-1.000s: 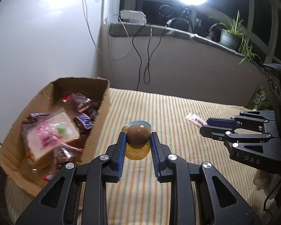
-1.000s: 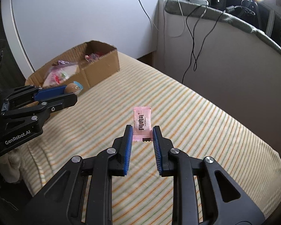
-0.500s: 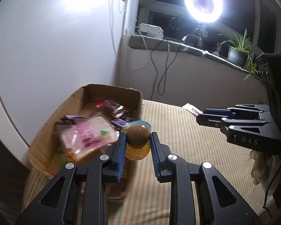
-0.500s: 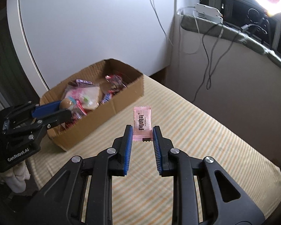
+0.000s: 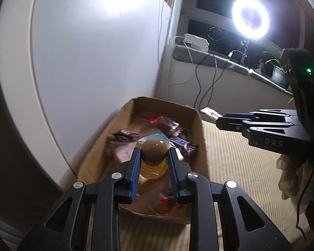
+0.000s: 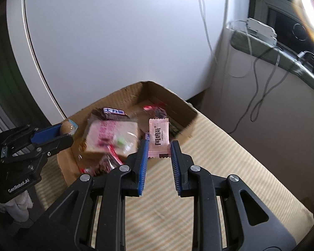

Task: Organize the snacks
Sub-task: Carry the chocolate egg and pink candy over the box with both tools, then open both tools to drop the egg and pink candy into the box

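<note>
My left gripper (image 5: 153, 154) is shut on a brown egg-shaped snack in clear wrap (image 5: 153, 151) and holds it above the open cardboard box (image 5: 201, 129). My right gripper (image 6: 158, 146) is shut on a pink candy packet (image 6: 158, 138) and holds it above the box's right wall (image 6: 187, 109). The box holds a wrapped sandwich (image 6: 113, 133) and several candy bars (image 5: 182, 143). The right gripper also shows at the right of the left wrist view (image 5: 221, 118), and the left gripper at the left of the right wrist view (image 6: 58, 135).
The box sits on a striped cloth surface (image 6: 209, 163) against a white wall panel (image 5: 83, 58). A ledge with cables and a white power strip (image 5: 195, 41) runs behind. A ring light (image 5: 250, 19) glares at upper right. A potted plant (image 5: 279, 73) stands on the ledge.
Both grippers have moved left towards the box with their snacks still held. The left one is now over the box's inside, the right one over its right side.
</note>
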`<action>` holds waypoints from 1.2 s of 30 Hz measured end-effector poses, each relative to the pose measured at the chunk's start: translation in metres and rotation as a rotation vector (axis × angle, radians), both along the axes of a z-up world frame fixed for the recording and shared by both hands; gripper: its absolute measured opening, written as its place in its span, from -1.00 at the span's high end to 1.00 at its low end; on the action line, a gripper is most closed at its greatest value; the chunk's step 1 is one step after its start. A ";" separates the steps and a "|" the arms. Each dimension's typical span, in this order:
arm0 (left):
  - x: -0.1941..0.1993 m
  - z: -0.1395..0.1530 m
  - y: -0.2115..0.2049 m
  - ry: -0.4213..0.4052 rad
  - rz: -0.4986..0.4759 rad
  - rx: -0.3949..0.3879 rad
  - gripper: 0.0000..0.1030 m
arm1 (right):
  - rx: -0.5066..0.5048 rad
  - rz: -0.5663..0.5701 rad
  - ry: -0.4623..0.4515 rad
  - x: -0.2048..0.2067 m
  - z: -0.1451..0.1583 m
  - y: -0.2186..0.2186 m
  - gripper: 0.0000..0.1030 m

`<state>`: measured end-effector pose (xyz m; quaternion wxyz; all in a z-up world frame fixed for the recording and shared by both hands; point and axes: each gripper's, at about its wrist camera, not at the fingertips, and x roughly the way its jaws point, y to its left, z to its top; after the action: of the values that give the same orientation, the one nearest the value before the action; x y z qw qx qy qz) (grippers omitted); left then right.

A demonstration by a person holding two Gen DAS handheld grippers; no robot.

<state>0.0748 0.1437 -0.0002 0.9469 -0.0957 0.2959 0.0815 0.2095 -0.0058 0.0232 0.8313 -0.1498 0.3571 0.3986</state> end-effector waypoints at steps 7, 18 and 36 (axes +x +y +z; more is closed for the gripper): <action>0.003 -0.004 0.012 0.013 0.006 0.006 0.53 | -0.006 0.037 0.014 0.008 -0.010 0.035 0.56; 0.011 -0.012 0.023 0.033 0.008 -0.002 0.53 | -0.028 0.053 0.039 0.019 -0.023 0.058 0.56; 0.014 -0.015 0.029 0.055 0.029 0.002 0.34 | -0.051 0.033 0.060 0.033 -0.034 0.059 0.23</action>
<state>0.0884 0.1725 -0.0151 0.9372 -0.0966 0.3203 0.0982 0.2427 0.0535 -0.0113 0.8094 -0.1649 0.3896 0.4072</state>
